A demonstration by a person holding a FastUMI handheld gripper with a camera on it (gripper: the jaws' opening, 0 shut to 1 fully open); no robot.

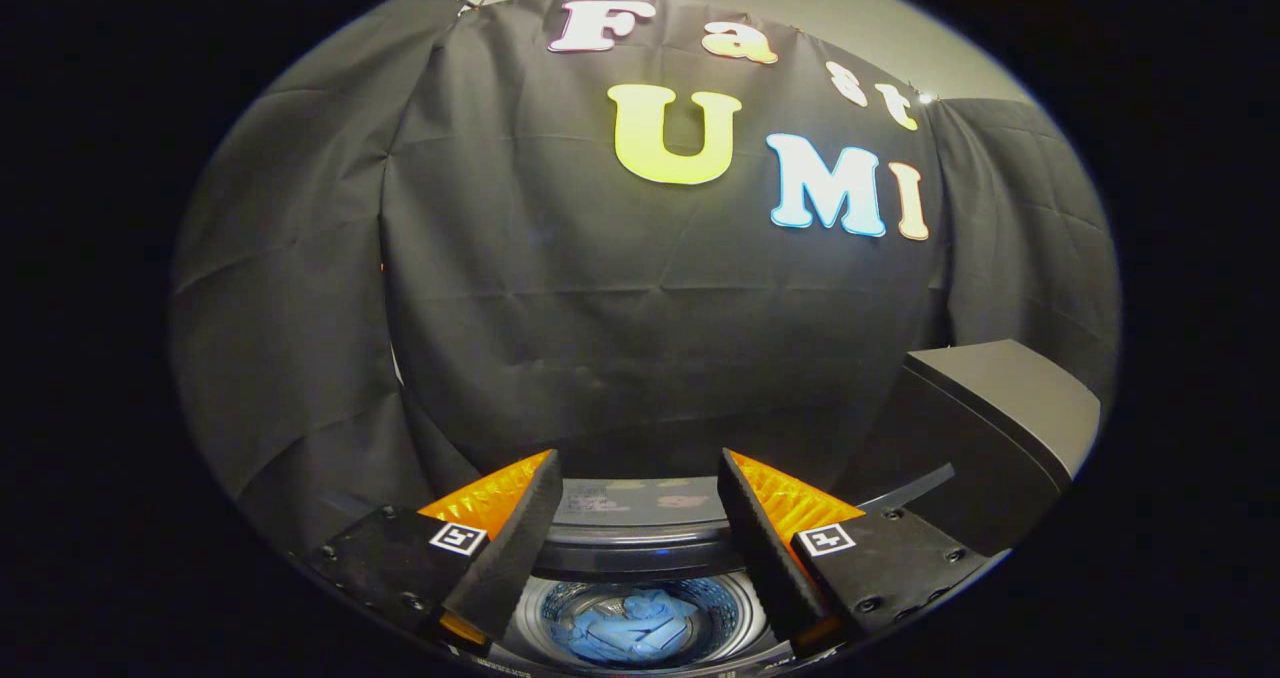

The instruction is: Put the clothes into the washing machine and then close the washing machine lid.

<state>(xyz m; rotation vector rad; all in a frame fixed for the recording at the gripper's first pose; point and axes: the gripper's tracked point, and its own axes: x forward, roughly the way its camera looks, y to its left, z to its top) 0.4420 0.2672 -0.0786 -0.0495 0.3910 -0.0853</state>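
Clothes [632, 630], a light blue bundle, lie at the bottom of the washing machine [640, 558] drum, seen from above through the round opening. The perforated drum wall rings the bundle on all sides. The hand-held gripper [640, 468] hangs above the opening with its two fingers spread wide apart; nothing sits between them and neither finger touches the fabric or the machine. Seen past the fingers, the bundle falls in the gap between them, well below. The washing machine's lid [630, 506] stands raised behind the opening, just beyond the fingertips, its glossy dark panel facing forward. A dark grey box-shaped object [990, 428] sits to the right, beside the right finger. Black cloth [620, 308], creased in folds, hangs behind as the booth's wall.
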